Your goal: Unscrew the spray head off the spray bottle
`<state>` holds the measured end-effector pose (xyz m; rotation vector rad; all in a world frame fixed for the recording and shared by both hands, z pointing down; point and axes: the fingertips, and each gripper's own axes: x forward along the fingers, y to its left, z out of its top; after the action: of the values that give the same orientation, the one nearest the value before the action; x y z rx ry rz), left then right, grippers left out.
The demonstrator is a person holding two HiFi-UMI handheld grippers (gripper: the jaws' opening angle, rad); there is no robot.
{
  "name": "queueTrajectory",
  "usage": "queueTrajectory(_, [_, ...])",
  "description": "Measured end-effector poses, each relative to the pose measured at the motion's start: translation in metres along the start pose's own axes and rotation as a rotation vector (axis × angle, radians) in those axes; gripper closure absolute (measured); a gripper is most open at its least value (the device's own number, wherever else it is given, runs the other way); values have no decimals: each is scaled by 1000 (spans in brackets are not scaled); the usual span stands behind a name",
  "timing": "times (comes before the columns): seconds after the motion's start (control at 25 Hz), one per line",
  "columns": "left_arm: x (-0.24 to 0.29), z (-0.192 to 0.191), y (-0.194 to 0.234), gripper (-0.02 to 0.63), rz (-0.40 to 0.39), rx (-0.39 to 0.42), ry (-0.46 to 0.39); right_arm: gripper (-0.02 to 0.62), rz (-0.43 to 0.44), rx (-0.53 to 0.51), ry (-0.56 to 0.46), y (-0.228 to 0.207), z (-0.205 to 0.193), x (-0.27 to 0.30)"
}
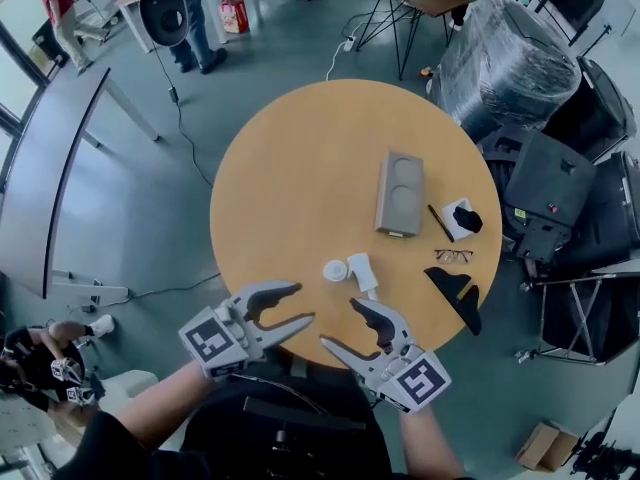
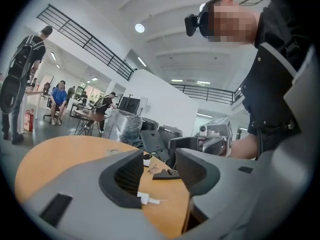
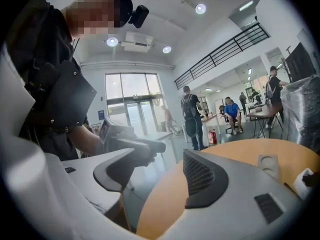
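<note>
Hovering above the table (image 1: 290,168) edge with left gripper (image 1: 303,303) and right gripper (image 1: 338,323) spread, empty (spray bottle (image 1: 362,271) lying just beyond).

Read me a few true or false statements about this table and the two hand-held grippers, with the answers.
1. The left hand-held gripper and the right hand-held gripper both hold nothing. True.
2. The eyeglasses lie on the floor. False: they lie on the table.
3. The white spray bottle sits in the grey tray. False: it rests on the tabletop, nearer the person.
4. The table is round. True.
</note>
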<state>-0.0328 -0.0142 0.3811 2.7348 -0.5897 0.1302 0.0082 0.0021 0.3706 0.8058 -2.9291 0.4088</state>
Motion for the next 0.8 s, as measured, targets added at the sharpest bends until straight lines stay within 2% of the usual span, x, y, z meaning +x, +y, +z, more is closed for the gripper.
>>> queueTrajectory(0.04, [-2,5,-3,376,-1,7,3,292,-5,-13,-15,2,8,-3])
queueTrajectory(0.12, [-5,19,-10,377,-5,29,2,299,-15,-32,-45,6,24,-8])
queueTrajectory(0.24, [-13,43,-20,416,-19,61,-8,299,-22,-49,-80,11,51,-10])
queueTrajectory(0.36, [-19,68,-28,454,-39,90,-51,340,-31,-85,-117,17,75,-11])
queueTrajectory(0.52, [-27,86,-43,506,-61,84,-90,377,-41,-109,-156,29,95,-15])
queueTrajectory(0.64, [-31,98,-56,558,-73,112,-108,478,-29,-127,-161,44,104,-17])
queueTrajectory(0.68, [-32,99,-58,572,-72,114,-104,559,-16,-138,-153,51,105,-17])
queueTrajectory(0.72, [-33,98,-60,593,-71,116,-95,584,-4,-148,-144,57,106,-18])
queueTrajectory(0.8, [-34,95,-64,601,-73,128,-76,584,10,-156,-136,64,106,-19])
